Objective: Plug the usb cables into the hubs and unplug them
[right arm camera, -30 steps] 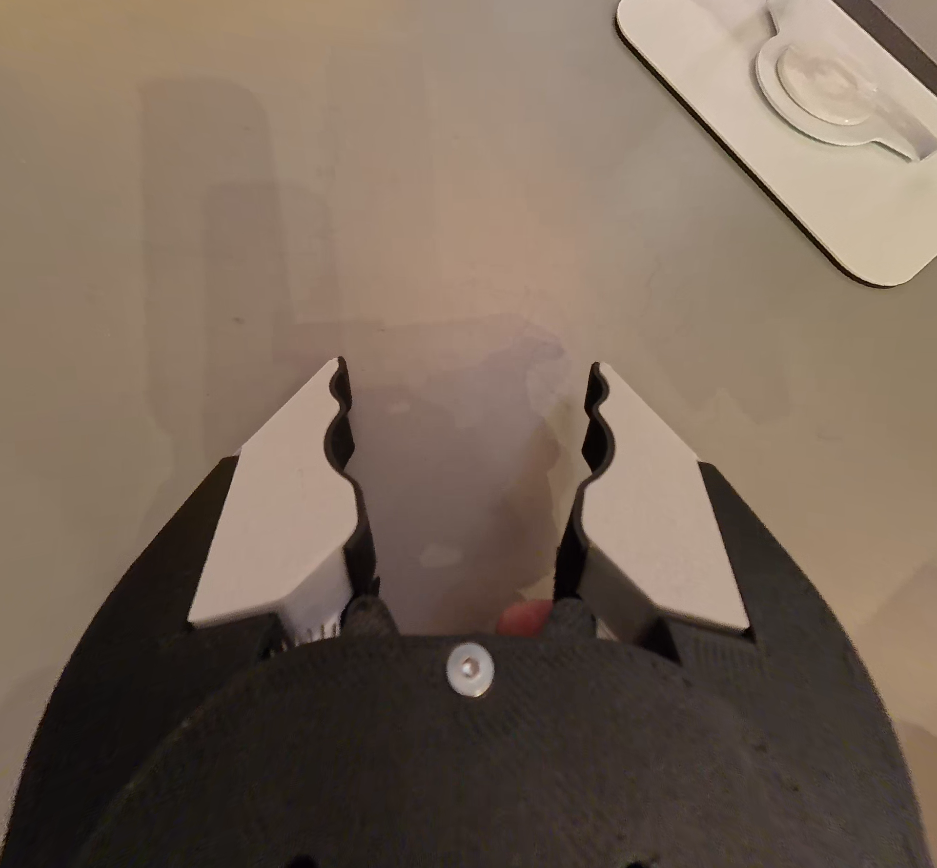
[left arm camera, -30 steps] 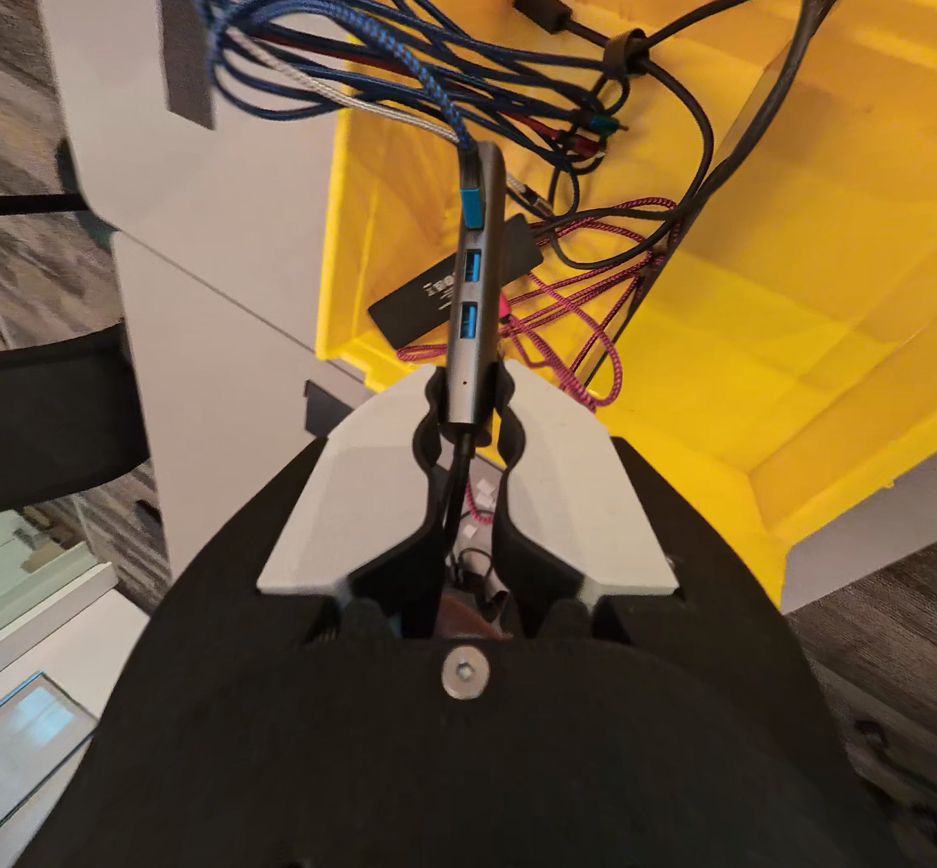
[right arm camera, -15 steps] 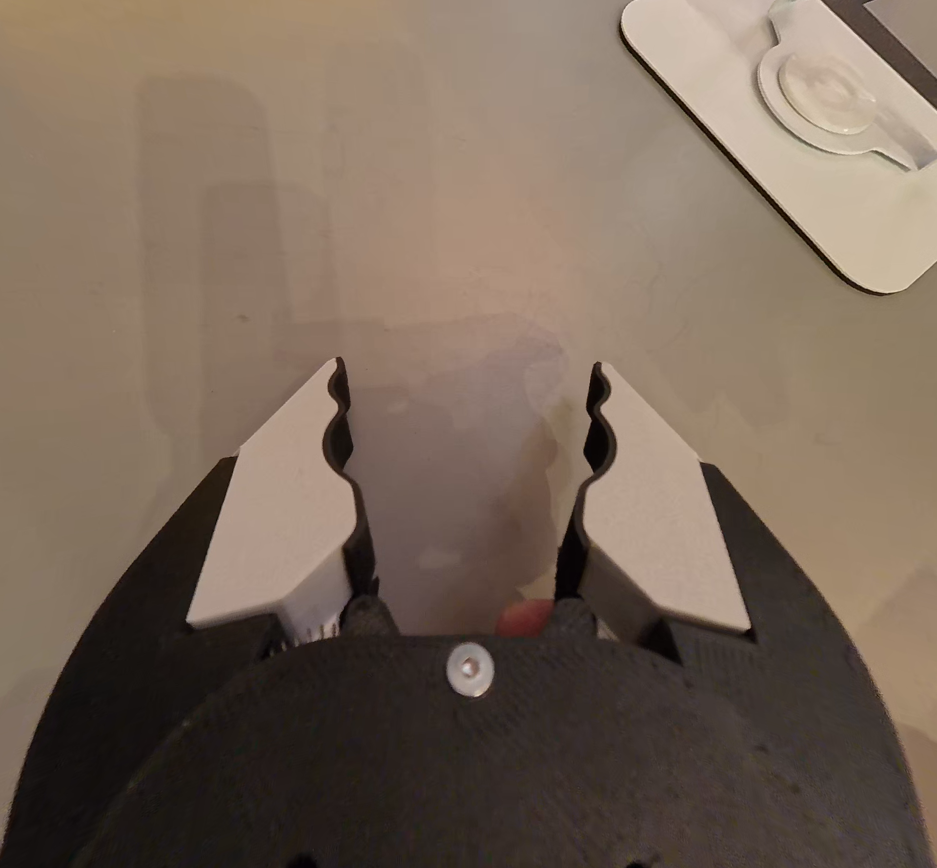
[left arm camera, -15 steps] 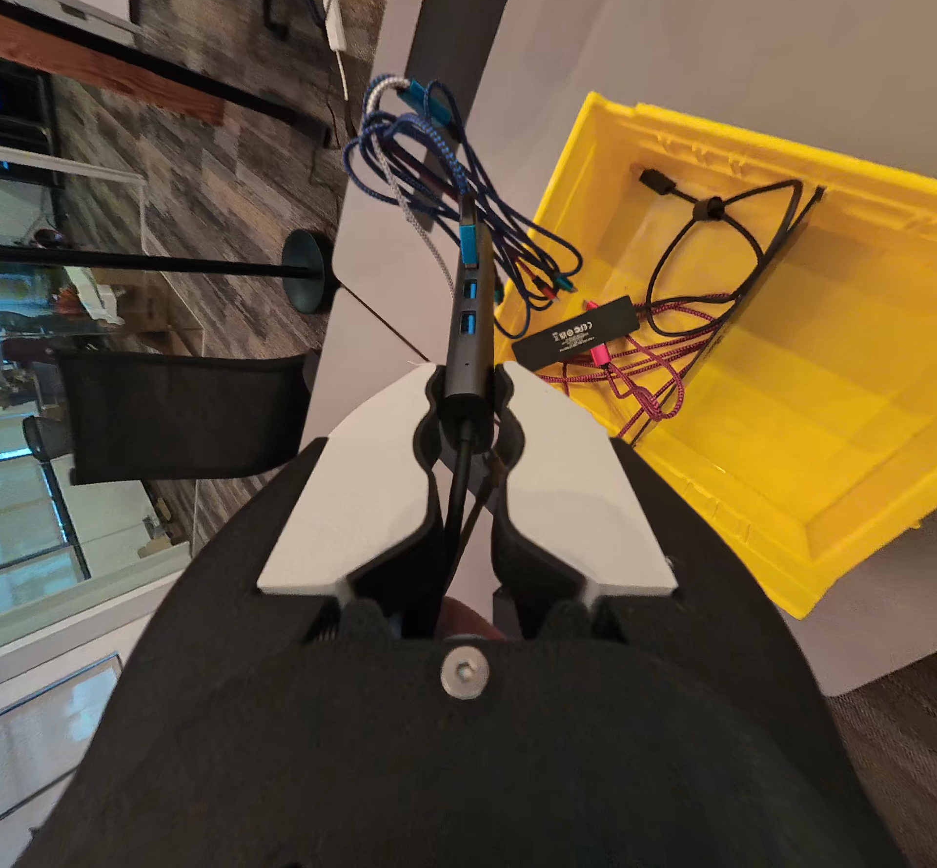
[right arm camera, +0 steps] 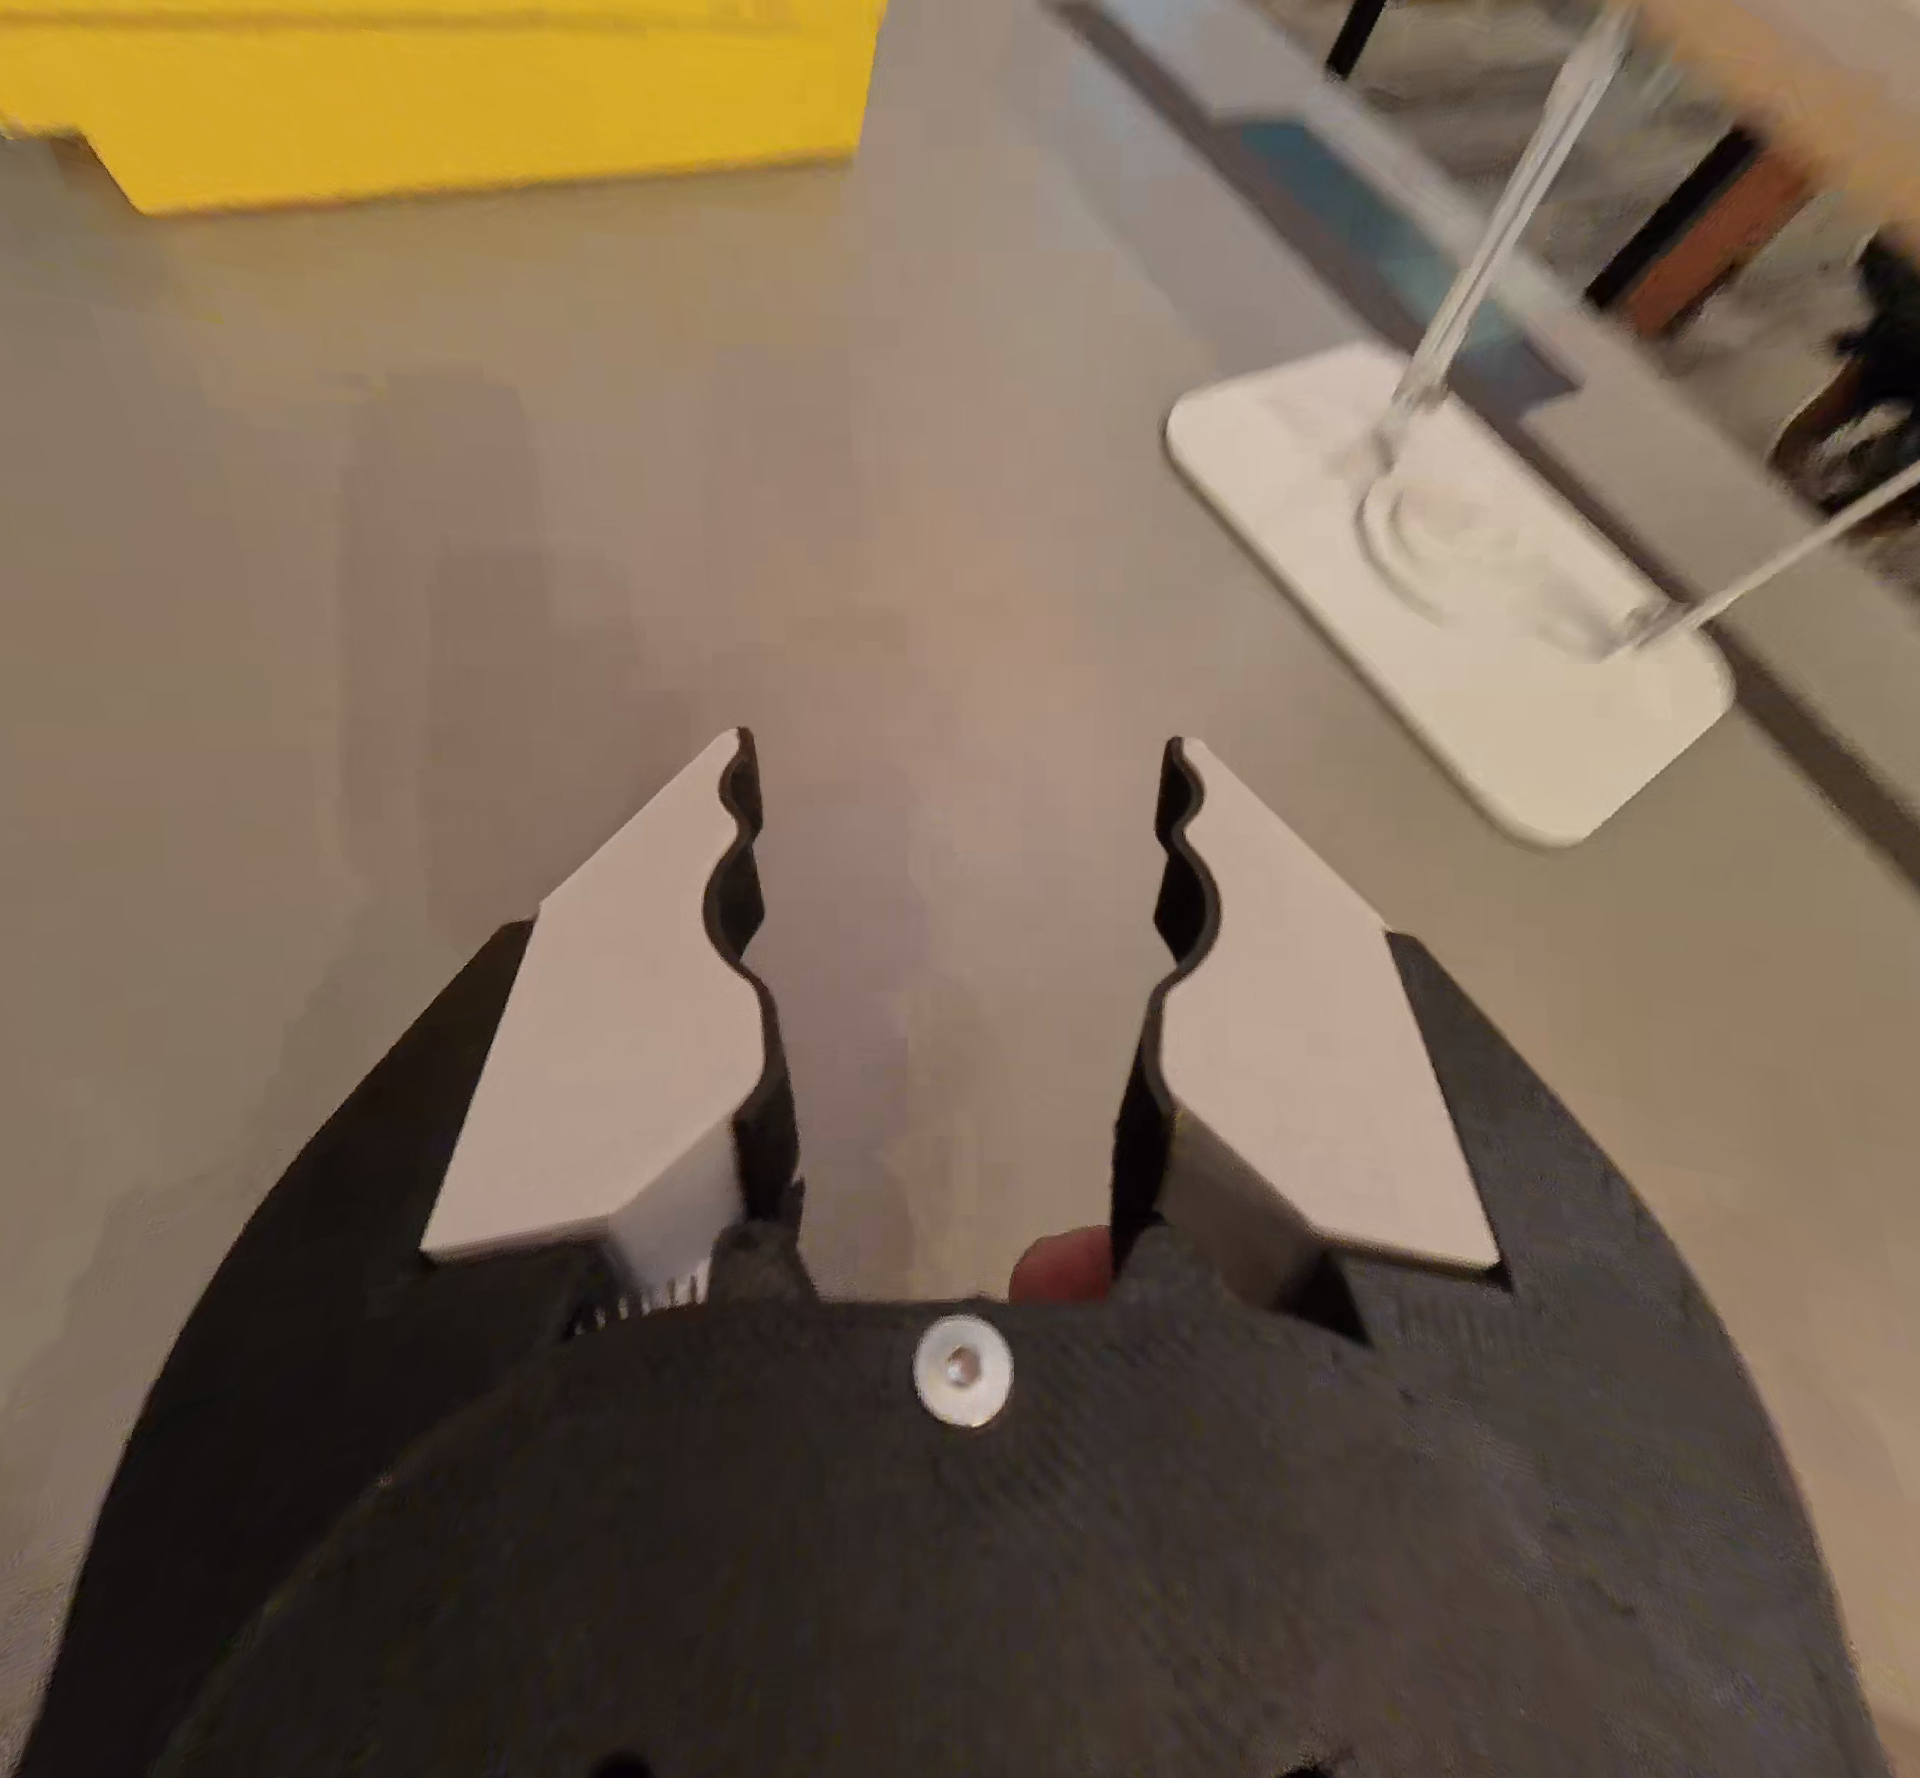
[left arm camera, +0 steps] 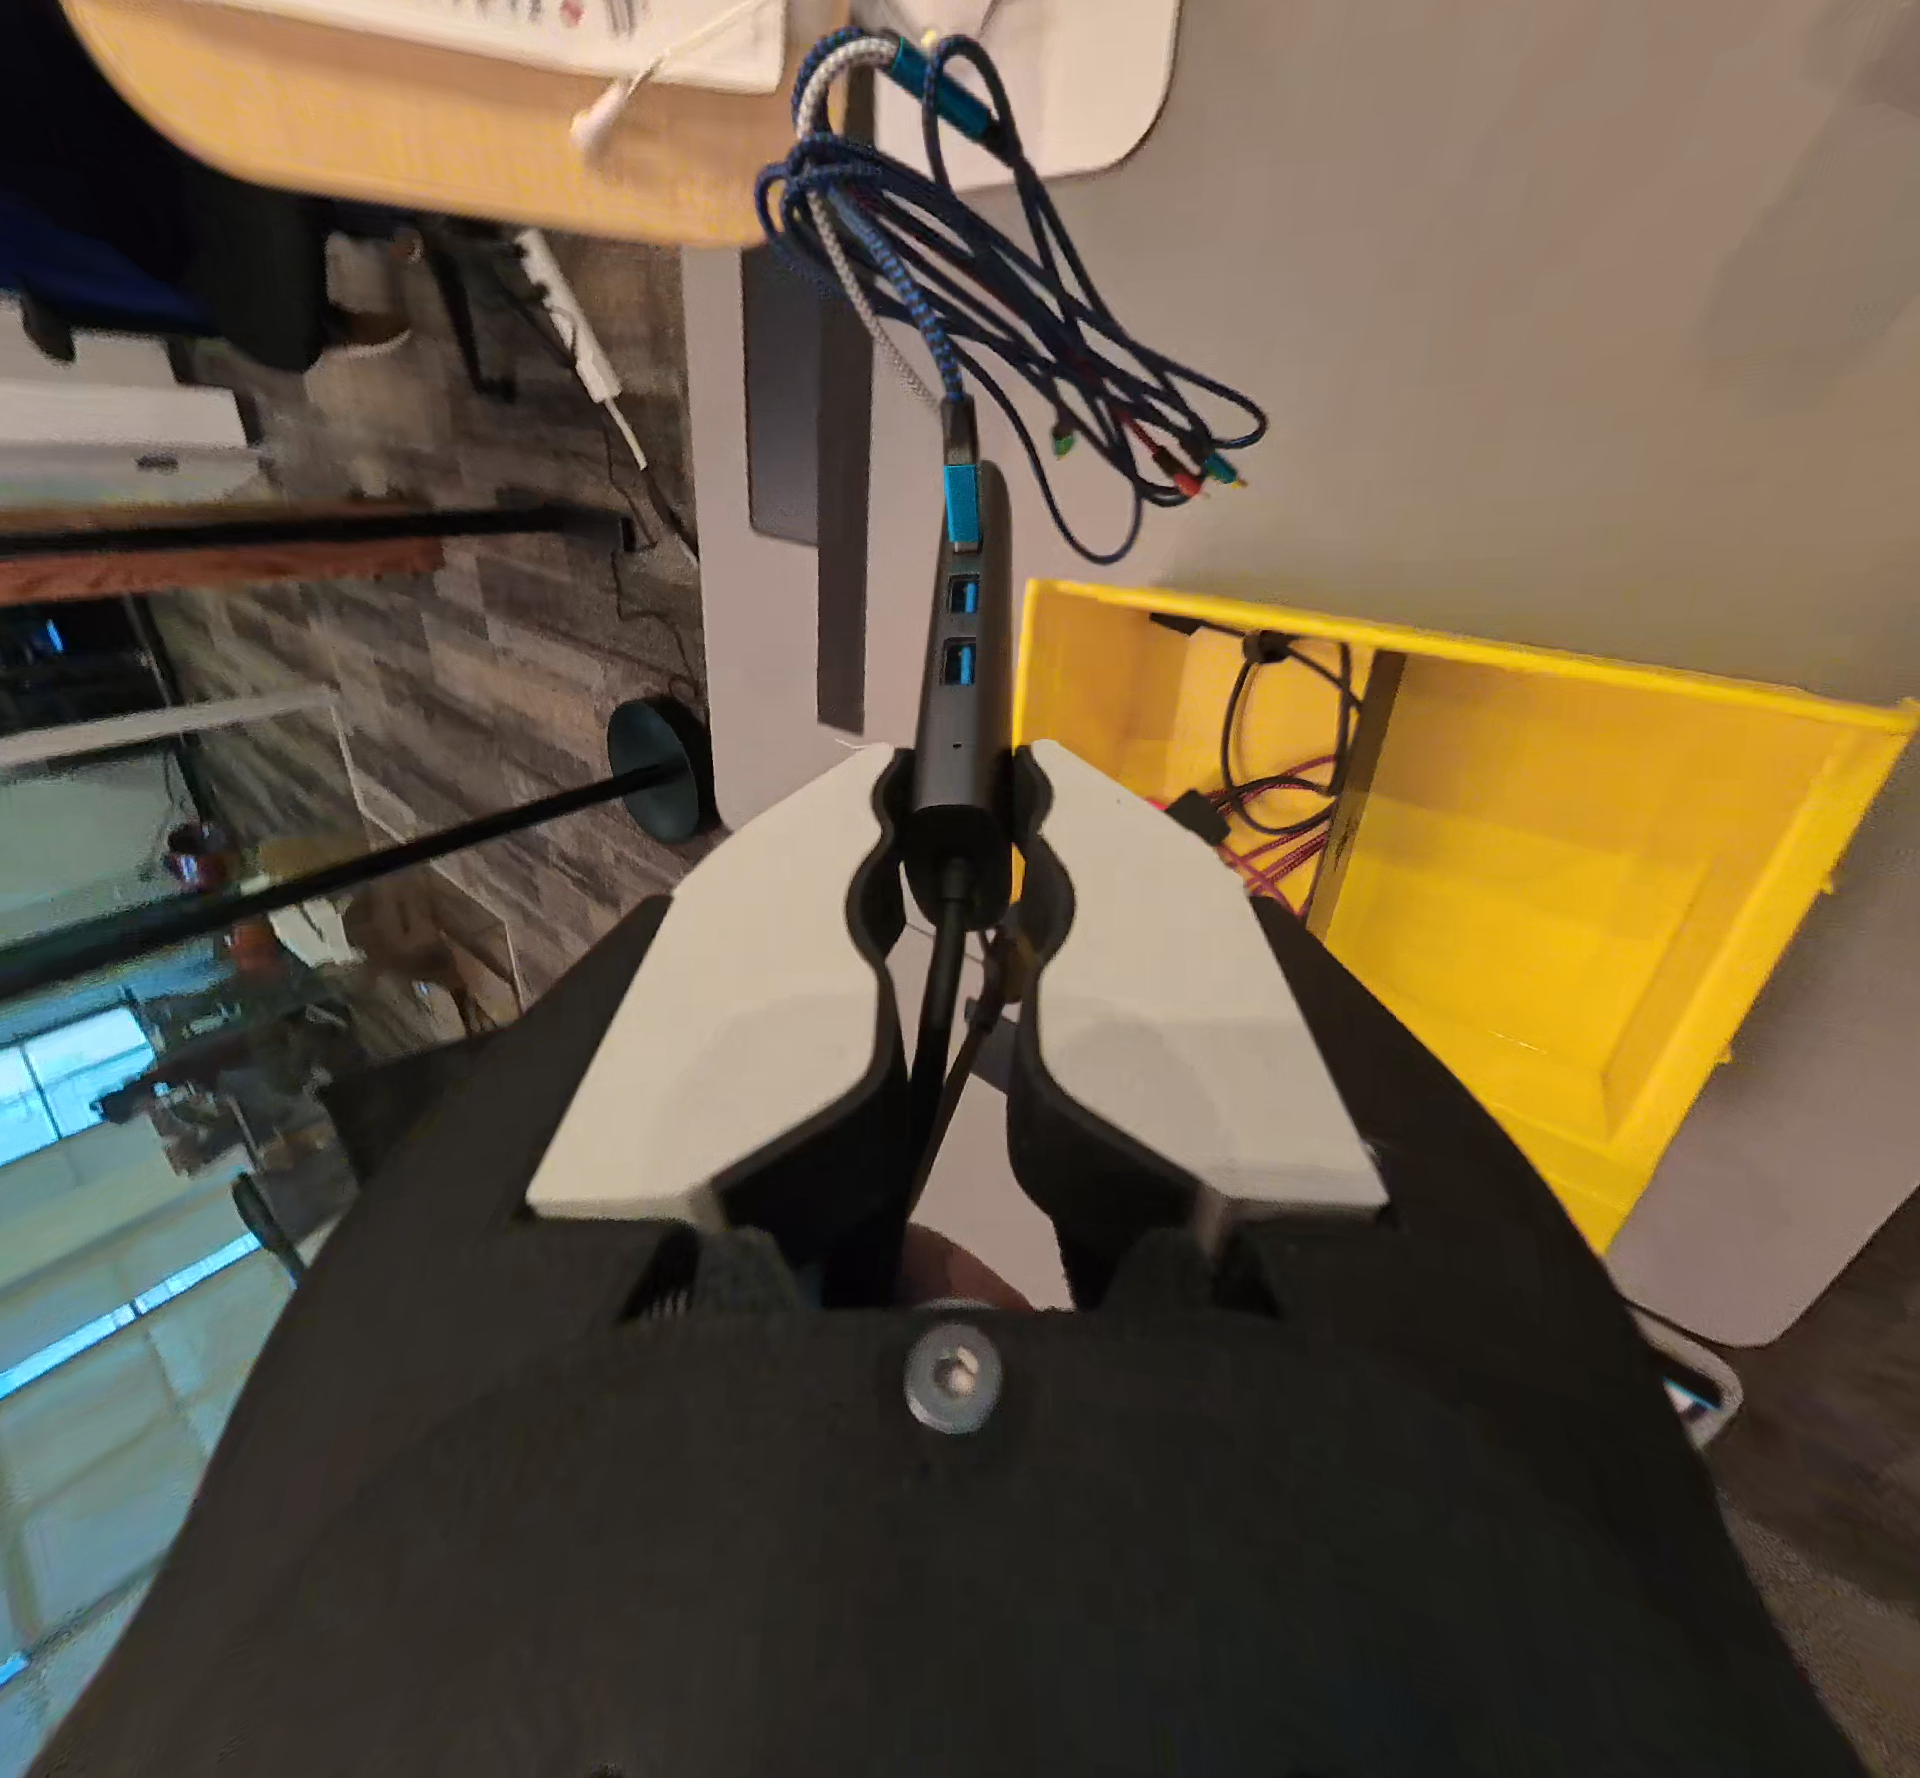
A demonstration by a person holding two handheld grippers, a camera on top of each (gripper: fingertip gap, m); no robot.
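Each gripper has a broad, rounded black body with a rough, printed-looking texture and one silver hex-socket screw set in the middle near the front. The left gripper and right gripper each carry two pale grey wedge-shaped fingers with black, wavy, scalloped inner edges.

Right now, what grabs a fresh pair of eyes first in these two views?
The left gripper is clamped on a grey USB hub held up in the air, a blue braided cable plugged into its far end and dangling in loops. Beside it sits a yellow bin with more cables. The right gripper is open and empty over the table.
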